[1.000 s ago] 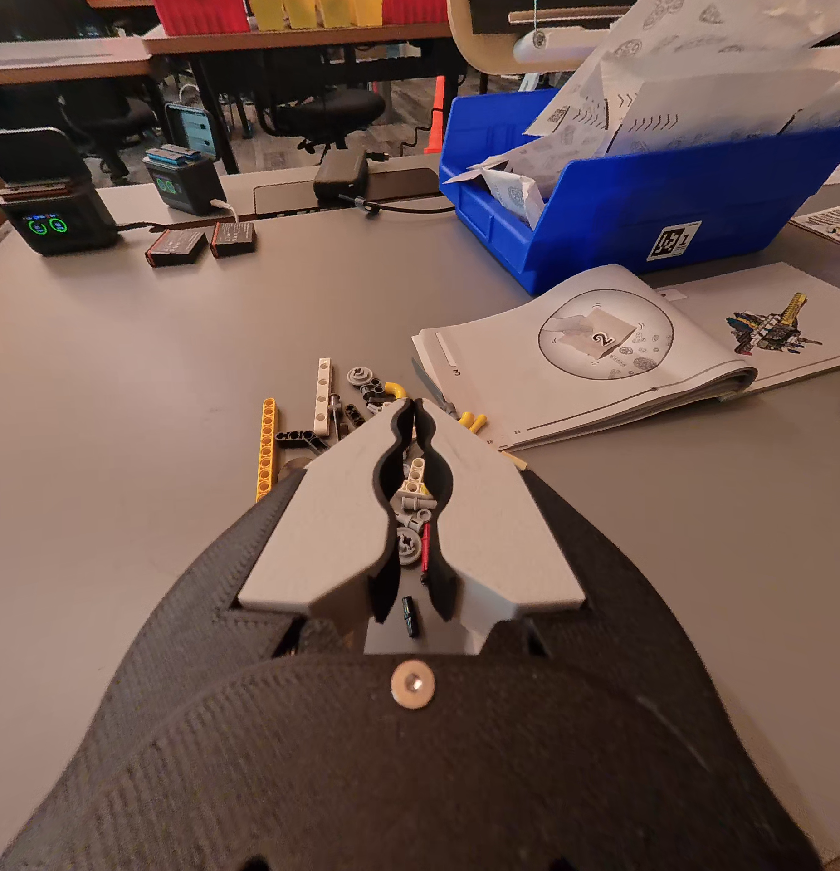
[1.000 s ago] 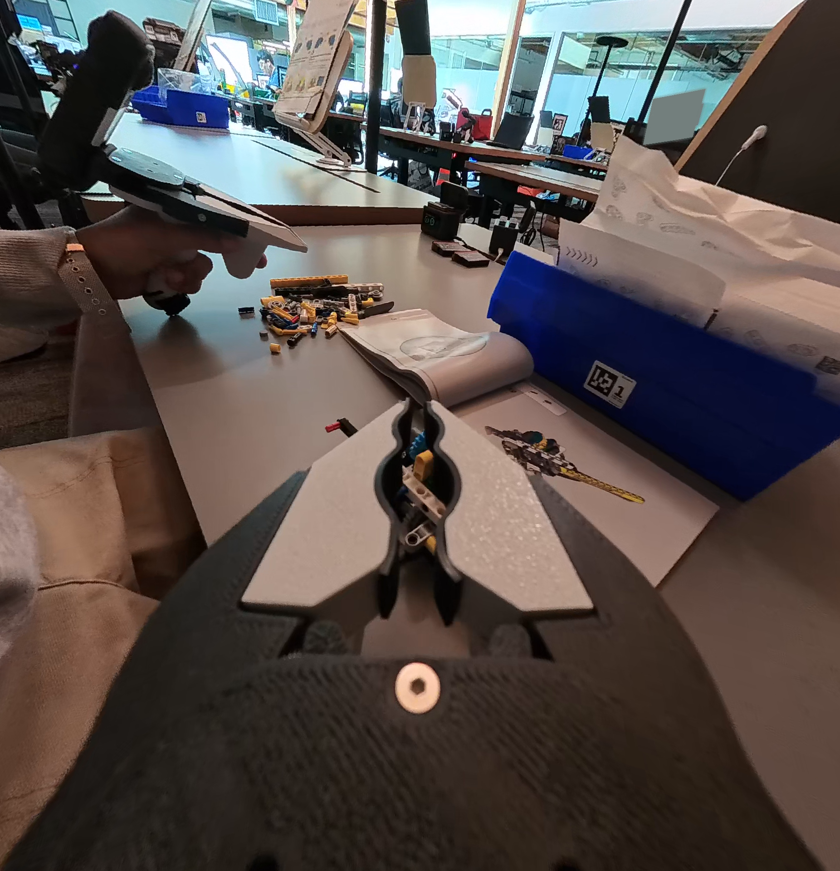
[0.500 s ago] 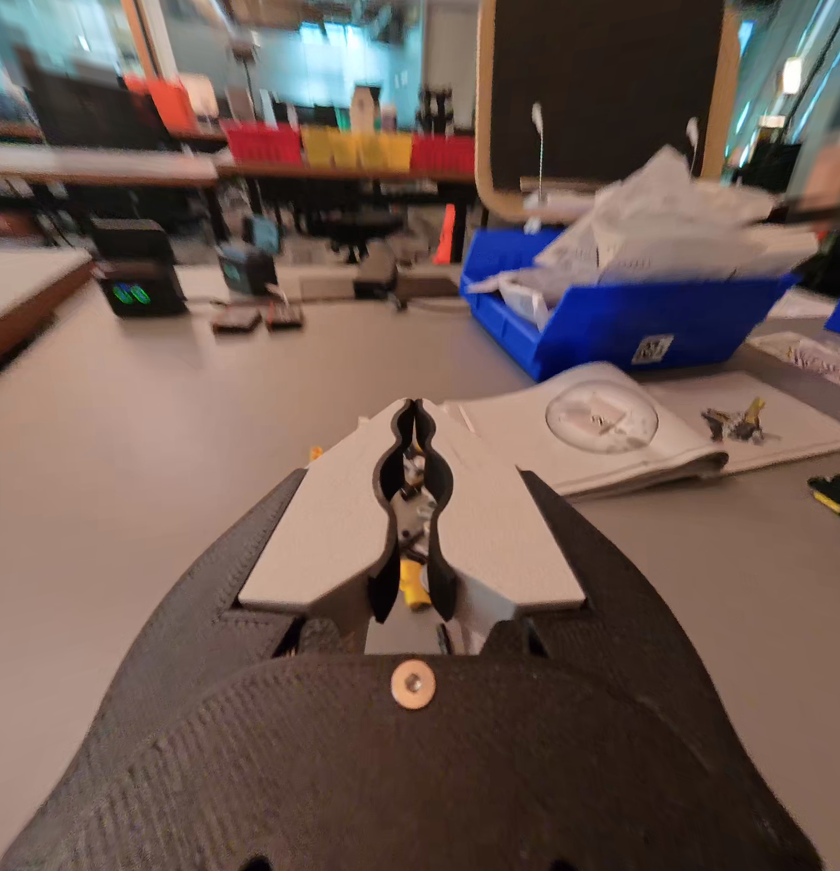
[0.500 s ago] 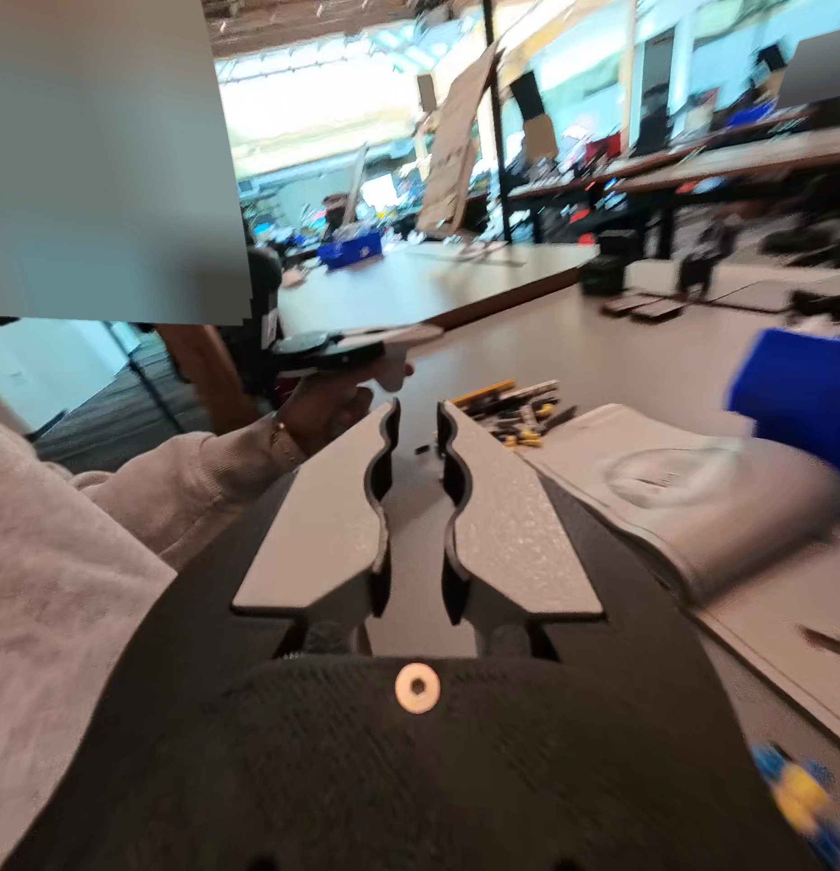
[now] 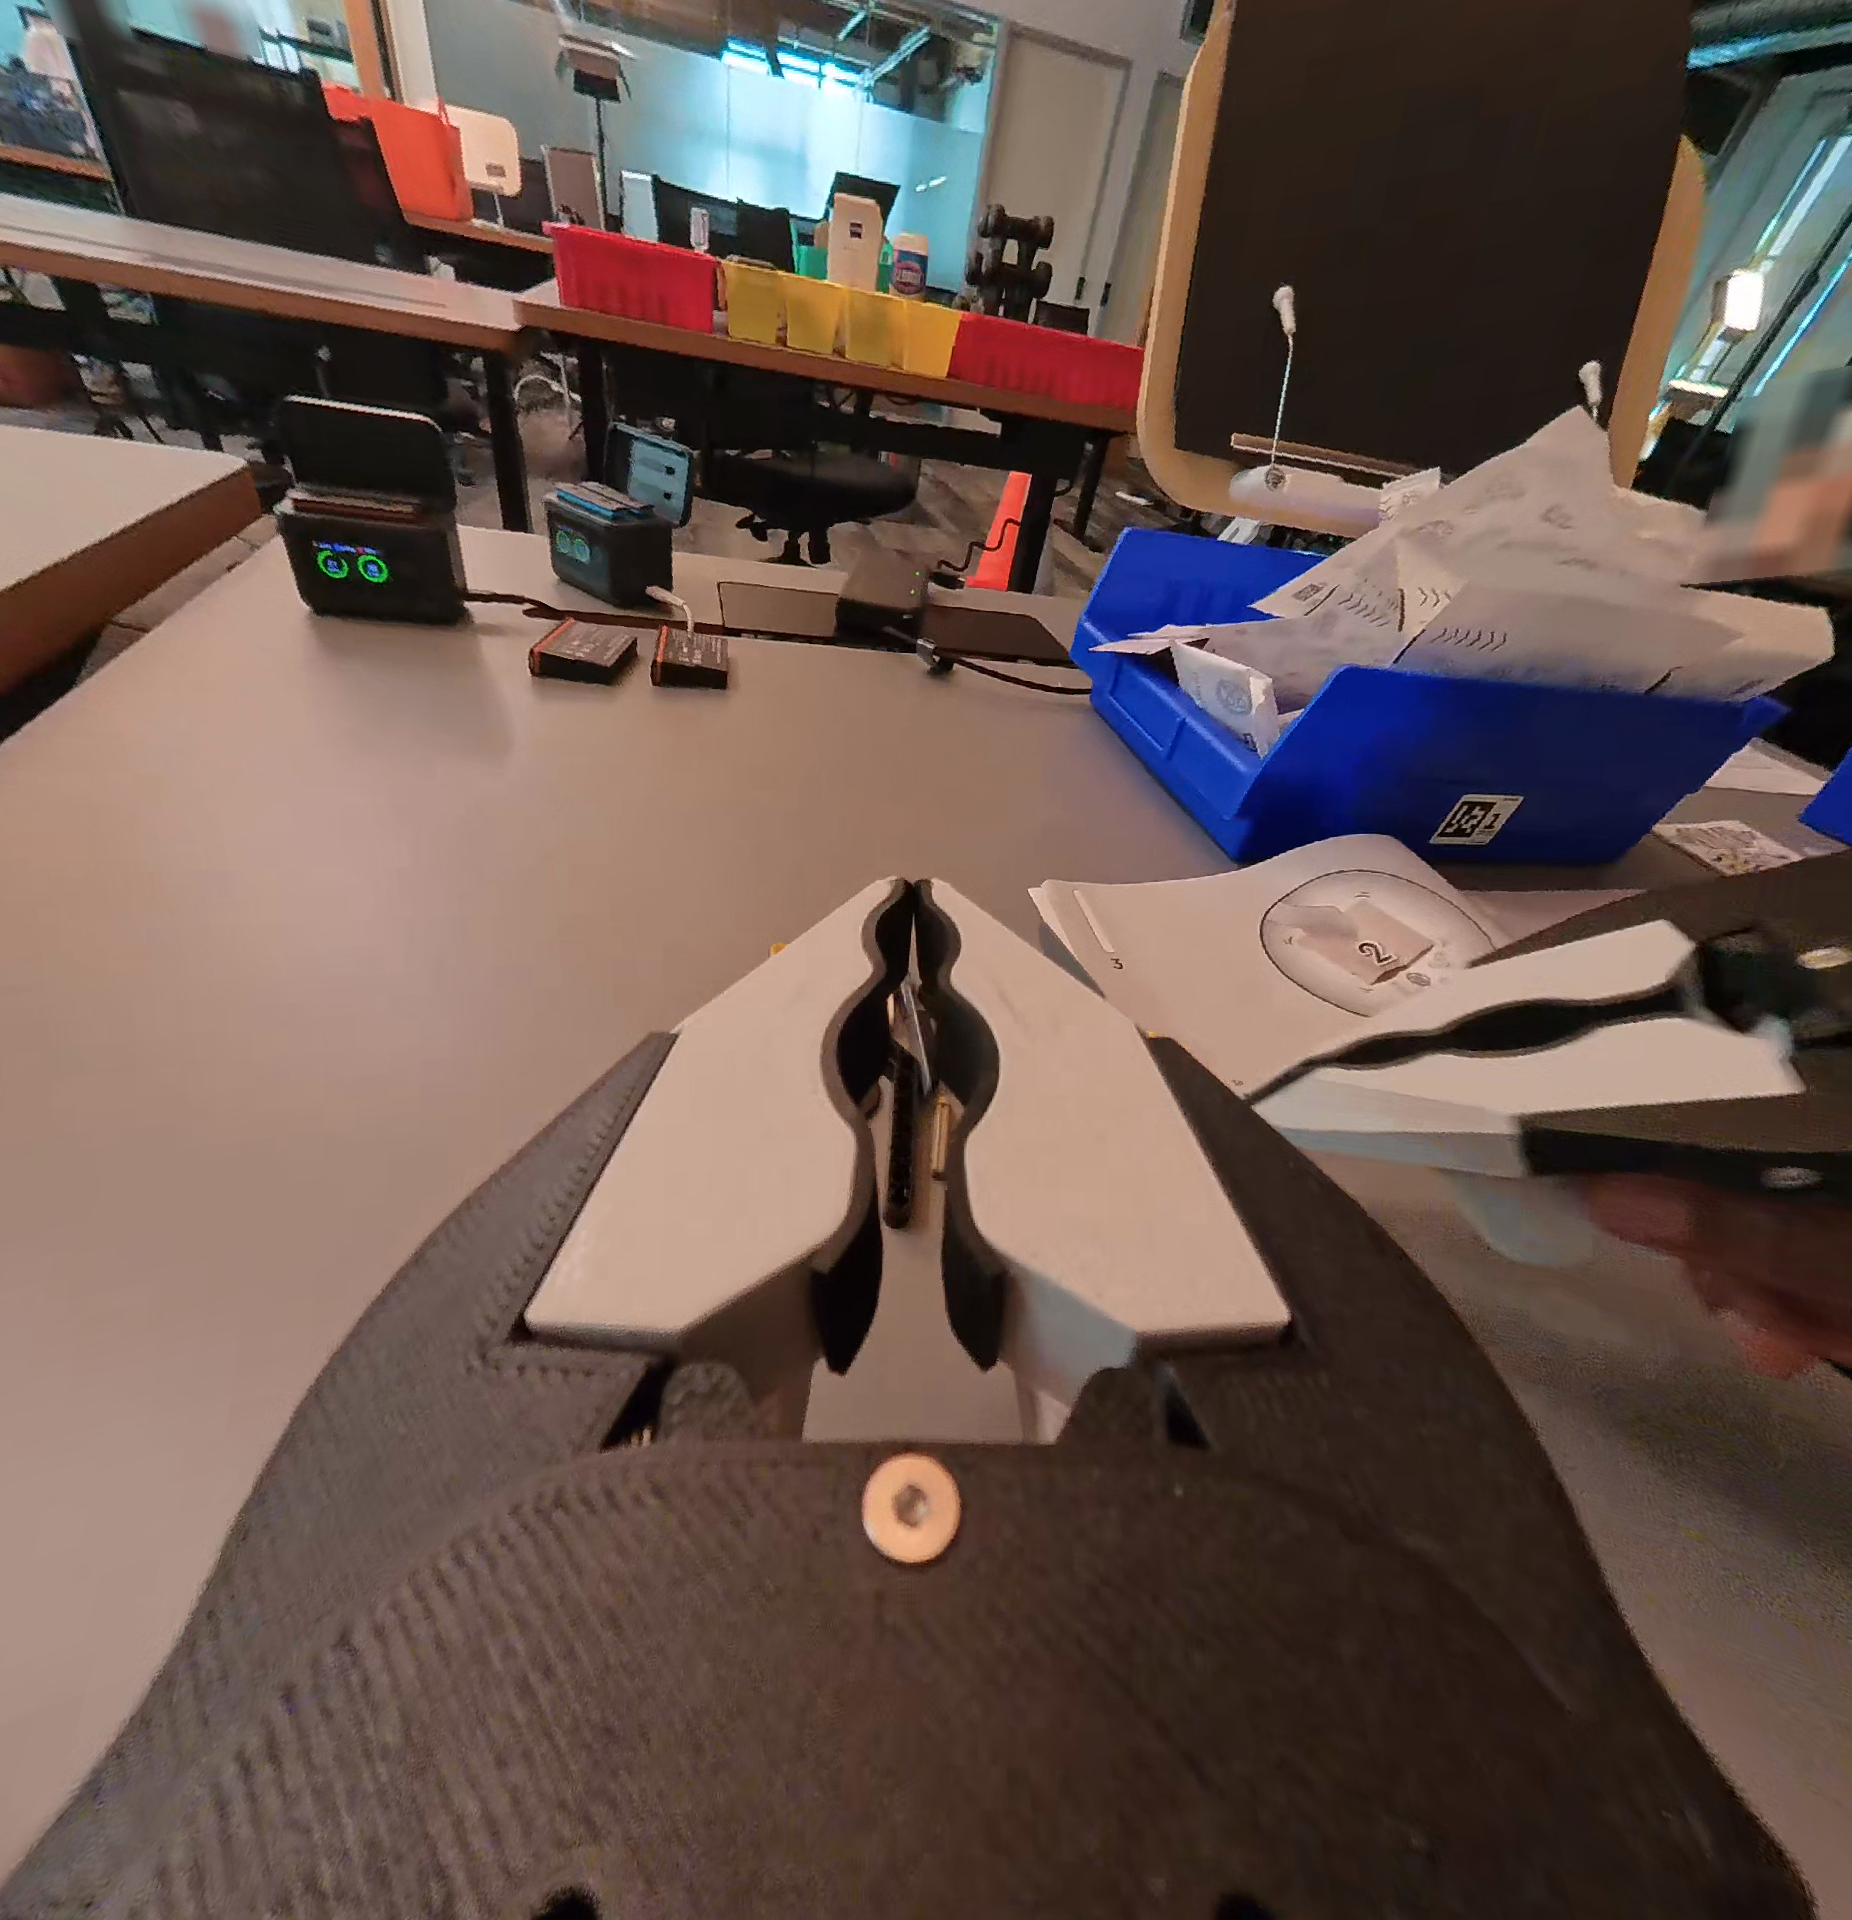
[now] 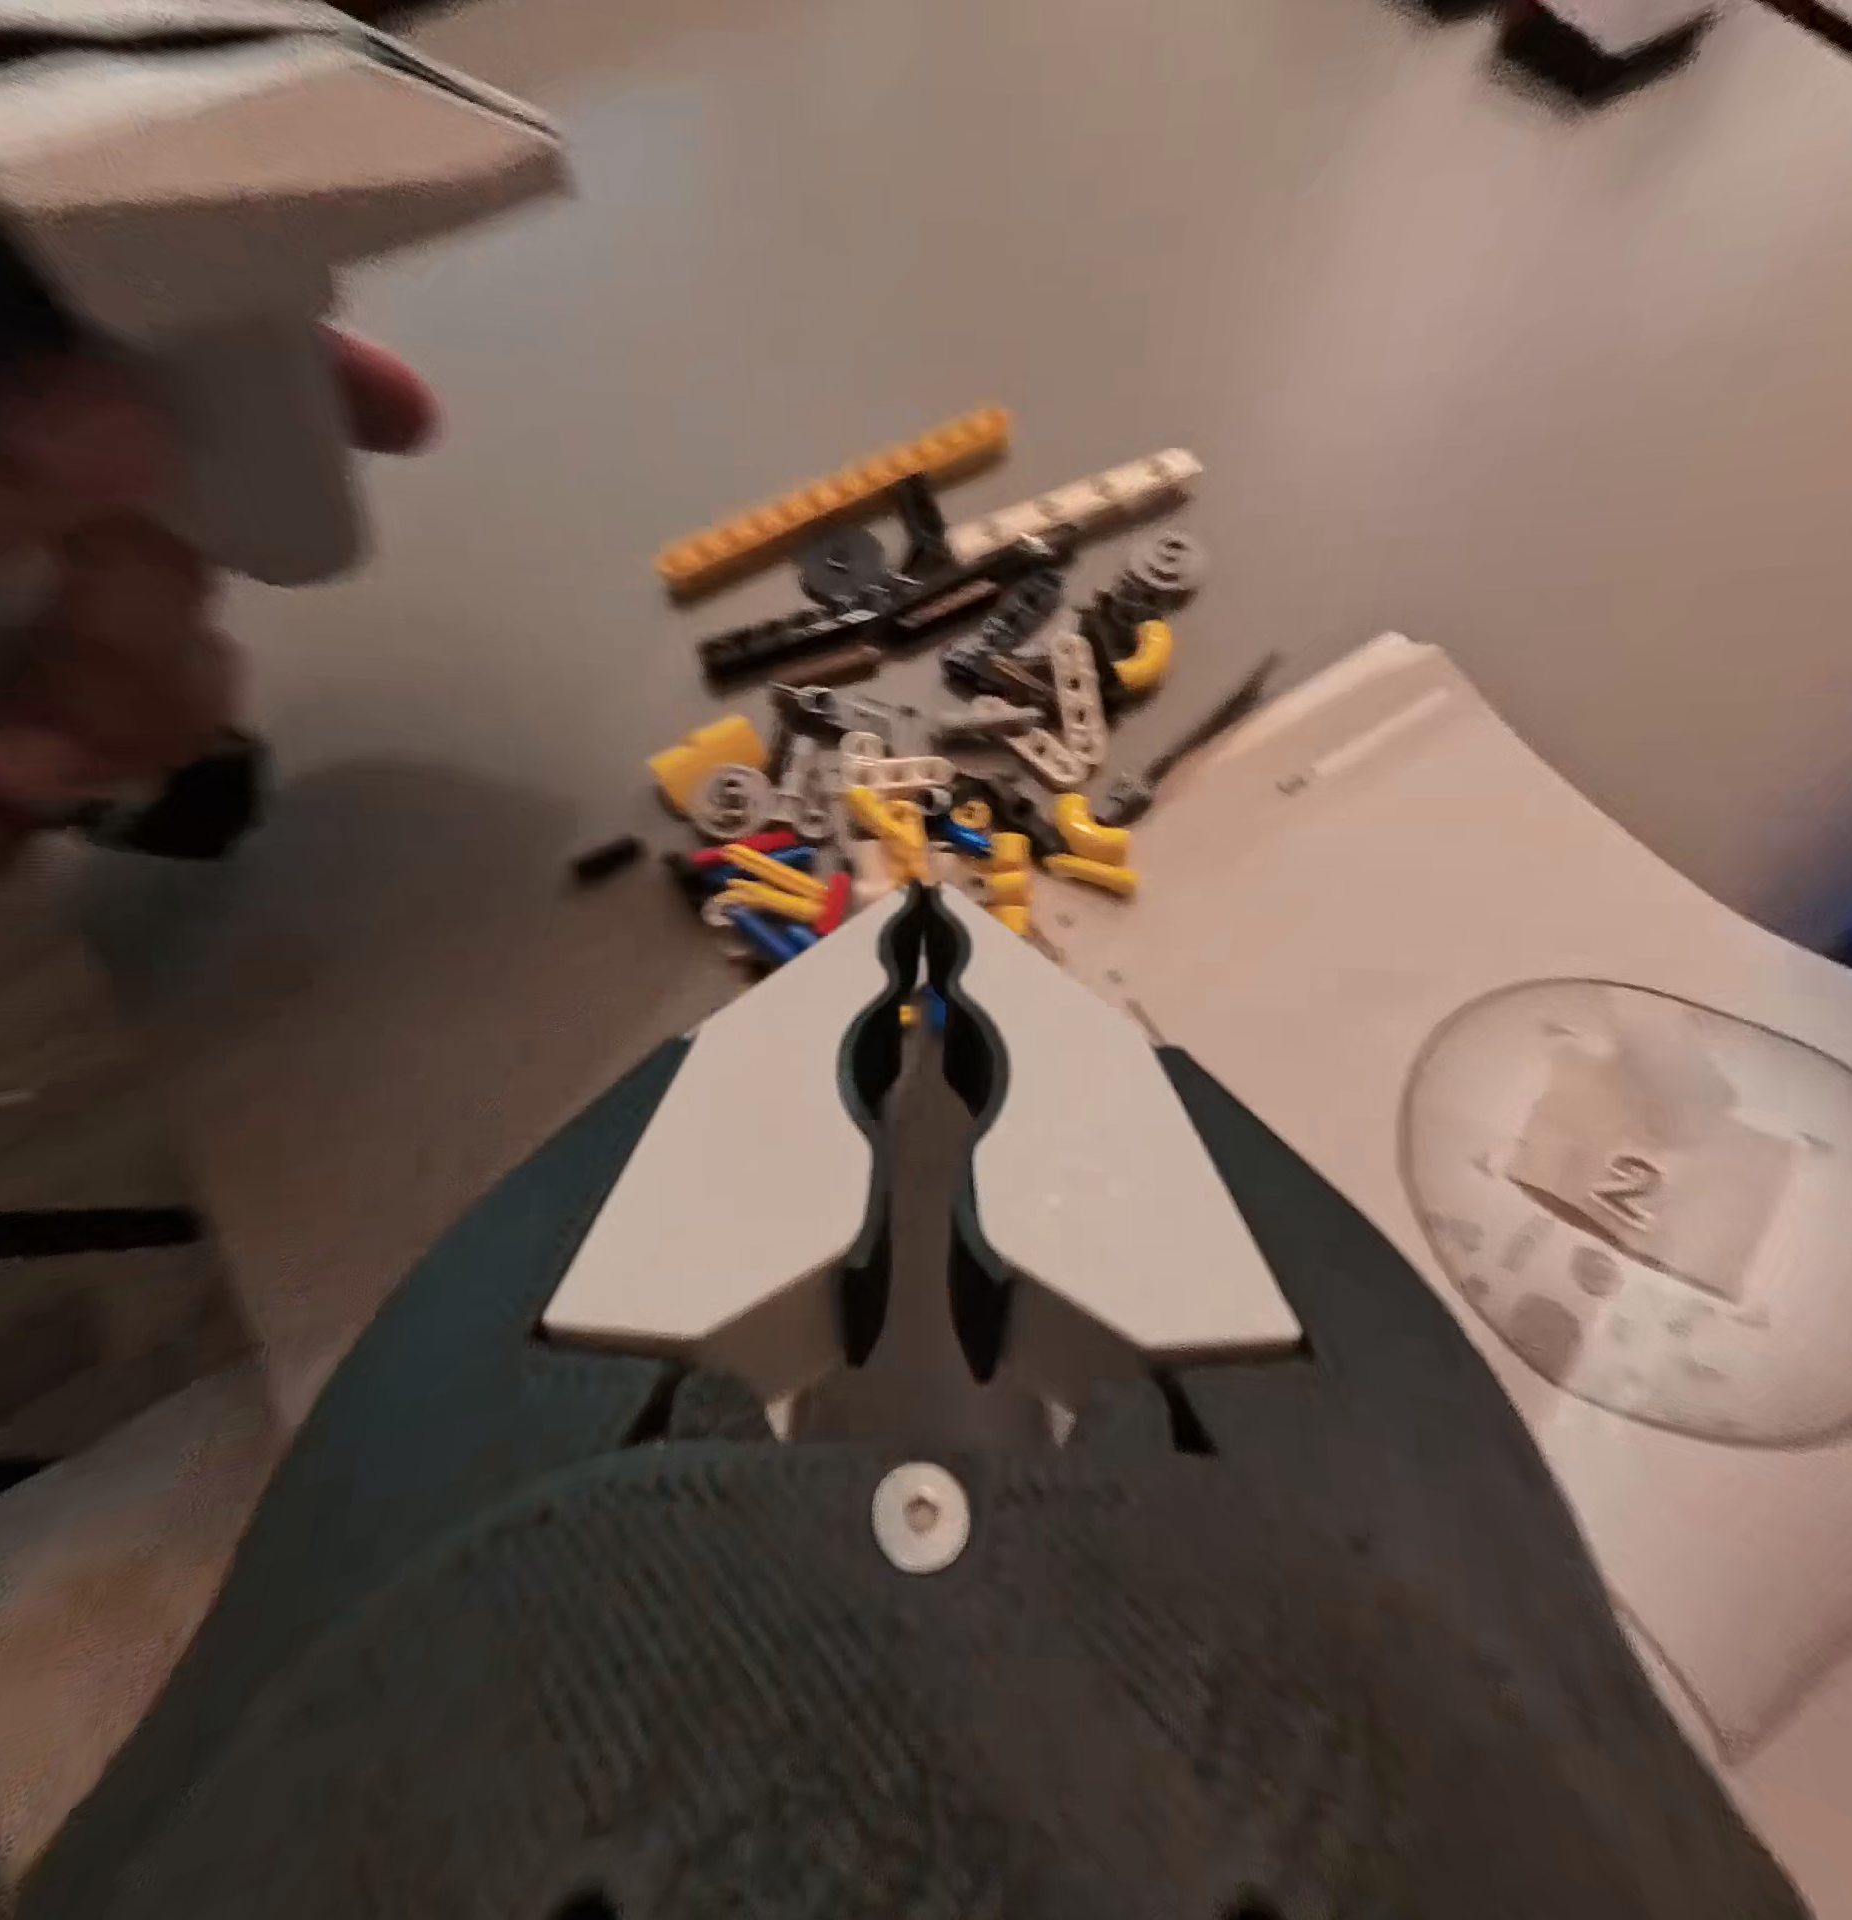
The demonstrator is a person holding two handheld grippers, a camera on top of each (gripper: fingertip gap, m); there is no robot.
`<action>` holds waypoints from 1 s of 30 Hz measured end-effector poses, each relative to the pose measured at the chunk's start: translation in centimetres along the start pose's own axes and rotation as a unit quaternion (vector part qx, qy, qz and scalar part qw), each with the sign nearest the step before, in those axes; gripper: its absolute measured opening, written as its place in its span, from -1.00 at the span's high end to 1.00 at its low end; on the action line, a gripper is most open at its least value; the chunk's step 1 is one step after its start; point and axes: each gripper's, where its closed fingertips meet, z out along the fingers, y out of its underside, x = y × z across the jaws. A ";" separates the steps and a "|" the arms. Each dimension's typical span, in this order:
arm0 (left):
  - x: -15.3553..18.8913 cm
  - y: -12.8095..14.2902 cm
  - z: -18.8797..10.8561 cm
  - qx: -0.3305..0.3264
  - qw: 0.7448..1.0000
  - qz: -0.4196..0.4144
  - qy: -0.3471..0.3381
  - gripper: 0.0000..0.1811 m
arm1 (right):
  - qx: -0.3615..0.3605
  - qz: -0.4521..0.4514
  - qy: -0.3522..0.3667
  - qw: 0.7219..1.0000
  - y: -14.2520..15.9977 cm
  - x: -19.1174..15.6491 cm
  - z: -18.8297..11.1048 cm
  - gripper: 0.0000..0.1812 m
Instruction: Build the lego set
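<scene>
Two grey-fingered tools, left (image 5: 914, 889) and right (image 6: 924, 896), were pressed together, tips empty, right tool just beside the loose multicoloured plastic lego pile (image 6: 932, 717).

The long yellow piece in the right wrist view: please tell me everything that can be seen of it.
The long yellow beam is a straight, narrow bar, plastic by its look, with a row of small holes or bumps along its length; blur hides which. It lies flat on the grey table at the far edge of the pile of loose pieces, slanting up to the right. A black piece crosses it near the right end. No gripper touches it.
</scene>
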 end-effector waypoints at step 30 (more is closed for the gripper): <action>-0.3 0.4 0.2 -0.008 0.996 -0.081 0.025 1.00 | -0.057 -0.034 -0.001 0.998 1.1 0.5 2.3 0.85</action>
